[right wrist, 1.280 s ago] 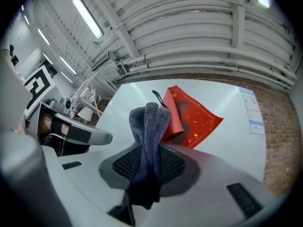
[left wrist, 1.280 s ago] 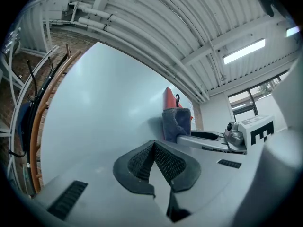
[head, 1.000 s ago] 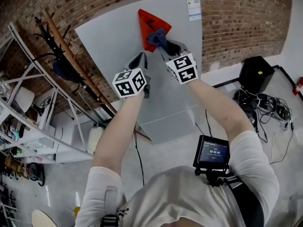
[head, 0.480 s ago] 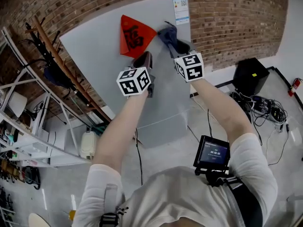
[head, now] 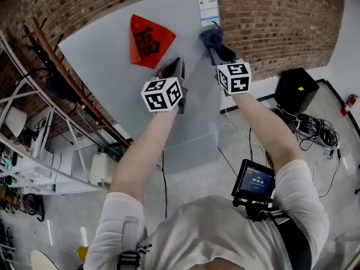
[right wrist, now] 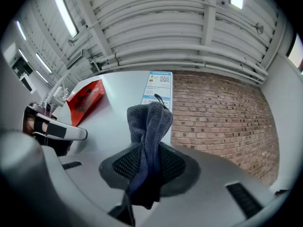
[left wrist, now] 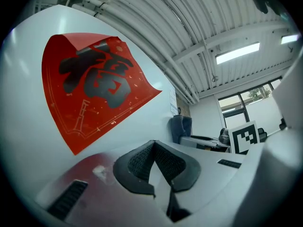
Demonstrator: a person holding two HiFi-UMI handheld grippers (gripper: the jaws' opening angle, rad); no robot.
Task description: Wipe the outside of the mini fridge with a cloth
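The pale grey fridge stands against the brick wall, with a red paper square and a white label stuck on its front. My right gripper is shut on a dark blue-grey cloth, which presses the fridge front near its right edge, just under the label. In the right gripper view the cloth sticks up from between the jaws. My left gripper is shut and holds nothing; it hovers by the fridge front below the red paper.
A metal rack with leaning poles stands left of the fridge. A black box and tangled cables lie on the floor at the right. The brick wall runs right of the fridge edge.
The right gripper has carried the cloth to the right and upward across the fridge front, from beside the red paper to under the label. The left gripper has stayed shut.
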